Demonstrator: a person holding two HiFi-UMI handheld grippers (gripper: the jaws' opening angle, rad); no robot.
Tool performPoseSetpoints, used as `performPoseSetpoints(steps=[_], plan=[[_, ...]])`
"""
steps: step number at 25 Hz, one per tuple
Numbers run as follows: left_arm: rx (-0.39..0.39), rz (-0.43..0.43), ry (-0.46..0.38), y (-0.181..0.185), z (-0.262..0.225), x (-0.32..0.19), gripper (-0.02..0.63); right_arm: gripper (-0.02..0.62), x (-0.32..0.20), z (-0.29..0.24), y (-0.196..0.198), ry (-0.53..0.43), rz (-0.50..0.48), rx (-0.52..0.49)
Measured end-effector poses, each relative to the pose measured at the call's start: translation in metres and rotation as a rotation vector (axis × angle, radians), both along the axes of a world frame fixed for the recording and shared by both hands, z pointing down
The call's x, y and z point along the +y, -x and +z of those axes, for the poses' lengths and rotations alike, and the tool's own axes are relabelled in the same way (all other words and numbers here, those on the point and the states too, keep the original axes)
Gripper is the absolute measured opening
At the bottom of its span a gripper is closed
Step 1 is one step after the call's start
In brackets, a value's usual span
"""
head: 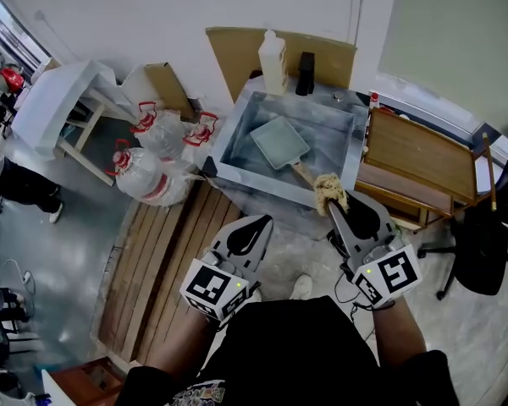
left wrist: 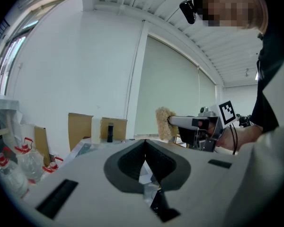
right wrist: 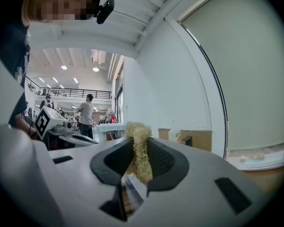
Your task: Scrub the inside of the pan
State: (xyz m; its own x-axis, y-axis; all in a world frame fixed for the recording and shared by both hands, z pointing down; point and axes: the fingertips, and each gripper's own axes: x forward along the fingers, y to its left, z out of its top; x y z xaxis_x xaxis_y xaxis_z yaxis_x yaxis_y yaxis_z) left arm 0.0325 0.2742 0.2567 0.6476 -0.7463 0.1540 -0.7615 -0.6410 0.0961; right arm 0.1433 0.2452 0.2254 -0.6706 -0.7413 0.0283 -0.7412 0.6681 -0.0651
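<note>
Looking pale green, the pan [head: 279, 142] (square) faces up.

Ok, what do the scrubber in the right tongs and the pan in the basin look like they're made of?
The scrubber looks like coarse plant fibre, loofah-like: tan, stringy, matted strands with a dry, rough finish. The pan is probably metal with a pale grey-green matte coating, going by its flat, thin, square body. Its handle looks like bare light wood: brown and unpainted.

Around me, from the slatted wooden decking [head: 165, 260]: grey floor [head: 59, 260] left; water jugs [head: 140, 176], white wall [head: 152, 15] beyond; office chair [head: 483, 244] right.
</note>
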Motion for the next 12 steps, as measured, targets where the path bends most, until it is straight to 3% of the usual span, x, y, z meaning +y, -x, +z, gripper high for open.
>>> performPoseSetpoints(steps=[4,12], plan=[[-0.057,-0.022,0.046,-0.007,0.005,-0.003,0.006,0.094,-0.011,-0.002,-0.009,-0.017,-0.013,-0.002],[-0.050,-0.041,0.062,-0.022,0.013,-0.016,0.006,0.094,-0.035,-0.004,-0.025,-0.030,-0.019,-0.006]])
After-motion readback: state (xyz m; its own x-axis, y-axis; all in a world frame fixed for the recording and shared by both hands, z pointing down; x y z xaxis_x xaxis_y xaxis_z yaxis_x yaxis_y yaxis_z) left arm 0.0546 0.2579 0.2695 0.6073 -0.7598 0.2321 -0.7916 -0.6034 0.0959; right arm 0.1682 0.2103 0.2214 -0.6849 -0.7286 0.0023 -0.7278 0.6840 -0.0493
